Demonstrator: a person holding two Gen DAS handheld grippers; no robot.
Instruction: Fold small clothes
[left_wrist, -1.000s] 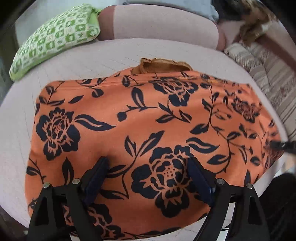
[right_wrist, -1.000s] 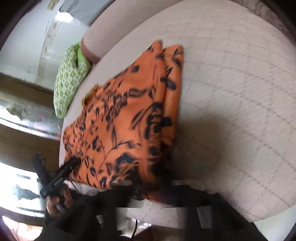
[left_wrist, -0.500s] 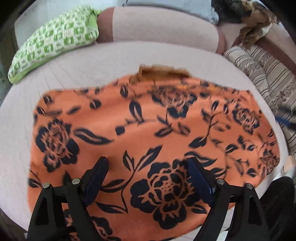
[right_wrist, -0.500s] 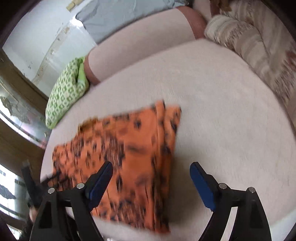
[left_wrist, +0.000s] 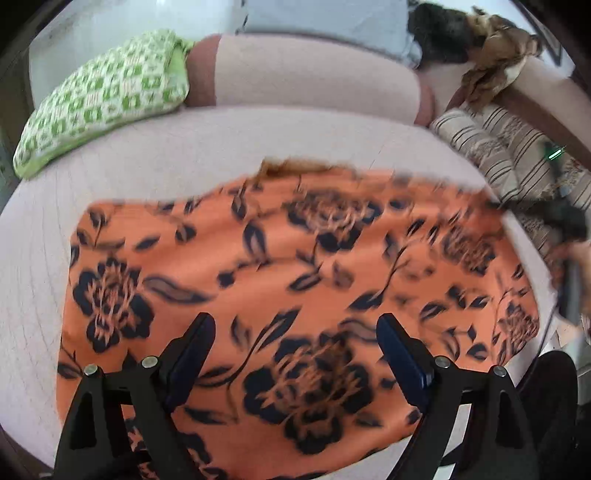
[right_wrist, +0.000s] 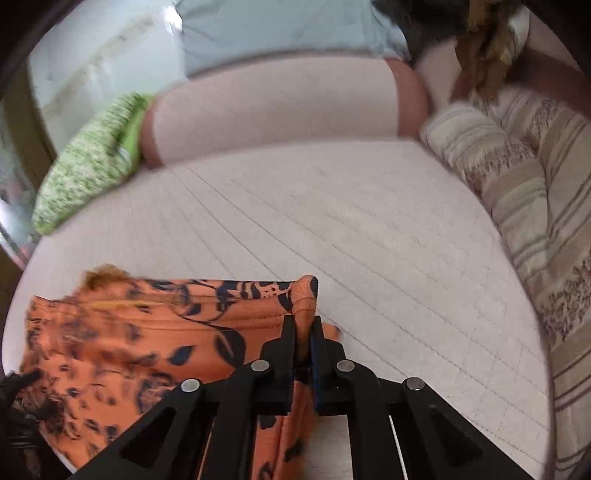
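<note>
Spreading wide across the pale quilted bed (right_wrist: 369, 229), our orange floral garment (left_wrist: 295, 266) lies with its long axis running nine to three o'clock. We judge the coming fold turns on its three o'clock end, where our right gripper (right_wrist: 303, 332) is nearer: its jaws are clamped on a bunched corner, the cloth trailing toward nine o'clock. Our left gripper (left_wrist: 295, 332) hovers over the near edge, jaws spread wide, gripping nothing.
</note>
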